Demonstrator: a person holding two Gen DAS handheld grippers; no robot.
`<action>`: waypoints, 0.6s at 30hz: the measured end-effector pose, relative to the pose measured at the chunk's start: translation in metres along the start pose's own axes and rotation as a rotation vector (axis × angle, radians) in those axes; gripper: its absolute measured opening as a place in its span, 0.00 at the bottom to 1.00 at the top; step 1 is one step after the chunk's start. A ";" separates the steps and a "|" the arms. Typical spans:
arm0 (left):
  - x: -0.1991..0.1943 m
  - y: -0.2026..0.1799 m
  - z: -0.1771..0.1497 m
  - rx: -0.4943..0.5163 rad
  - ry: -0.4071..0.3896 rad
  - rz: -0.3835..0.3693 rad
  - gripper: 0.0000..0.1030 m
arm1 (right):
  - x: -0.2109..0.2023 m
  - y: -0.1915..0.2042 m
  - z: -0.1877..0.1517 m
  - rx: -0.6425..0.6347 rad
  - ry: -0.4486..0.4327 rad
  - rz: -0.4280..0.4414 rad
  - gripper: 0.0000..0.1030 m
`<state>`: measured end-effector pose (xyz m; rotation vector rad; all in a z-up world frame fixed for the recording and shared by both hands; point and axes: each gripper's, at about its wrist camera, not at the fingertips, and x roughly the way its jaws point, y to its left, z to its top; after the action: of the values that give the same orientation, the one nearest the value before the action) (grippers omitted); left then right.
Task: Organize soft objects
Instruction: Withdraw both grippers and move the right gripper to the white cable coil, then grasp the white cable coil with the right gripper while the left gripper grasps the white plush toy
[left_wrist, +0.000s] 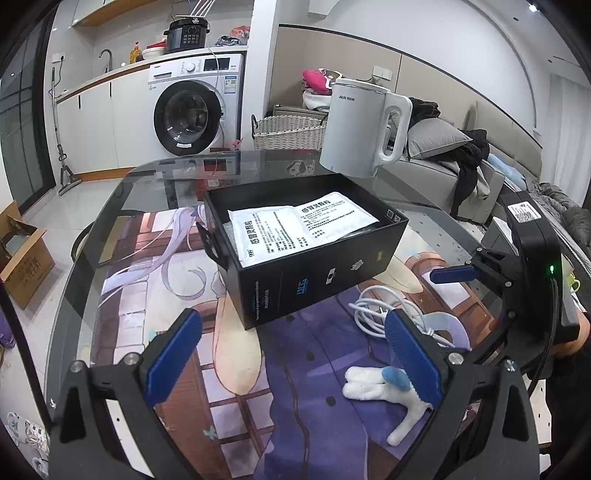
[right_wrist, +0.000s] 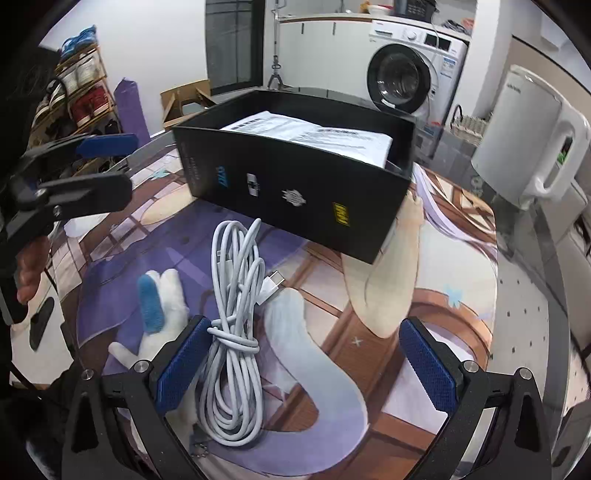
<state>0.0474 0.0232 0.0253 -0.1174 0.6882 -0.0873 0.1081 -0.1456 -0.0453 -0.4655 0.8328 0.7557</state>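
Observation:
A black open box (left_wrist: 314, 266) stands on the printed table mat and holds white medicine sachets (left_wrist: 295, 225); it also shows in the right wrist view (right_wrist: 295, 192). A white plush toy with a blue ear (left_wrist: 384, 387) lies beside my left gripper's right finger; in the right wrist view (right_wrist: 162, 314) it lies left of a coiled white cable (right_wrist: 236, 332). The cable (left_wrist: 384, 310) lies in front of the box. My left gripper (left_wrist: 291, 354) is open and empty. My right gripper (right_wrist: 306, 369) is open over the cable's lower end, holding nothing.
A white electric kettle (left_wrist: 362, 129) stands behind the box on the glass table (left_wrist: 155, 173). A washing machine (left_wrist: 195, 110), a wicker basket (left_wrist: 288, 133) and a sofa with clothes (left_wrist: 461, 162) are beyond. A cardboard box (left_wrist: 22, 258) sits on the floor at left.

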 end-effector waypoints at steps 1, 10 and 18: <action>0.001 0.000 0.000 0.000 0.003 -0.002 0.97 | 0.000 0.000 0.000 0.001 0.000 -0.001 1.00; 0.005 0.000 -0.002 0.006 0.015 -0.007 0.97 | 0.003 0.004 -0.003 -0.030 0.027 0.066 0.77; 0.007 -0.001 -0.003 0.007 0.024 -0.016 0.97 | -0.005 0.007 -0.006 -0.033 -0.013 0.094 0.29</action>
<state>0.0508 0.0210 0.0194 -0.1154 0.7110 -0.1062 0.0979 -0.1470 -0.0457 -0.4522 0.8354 0.8592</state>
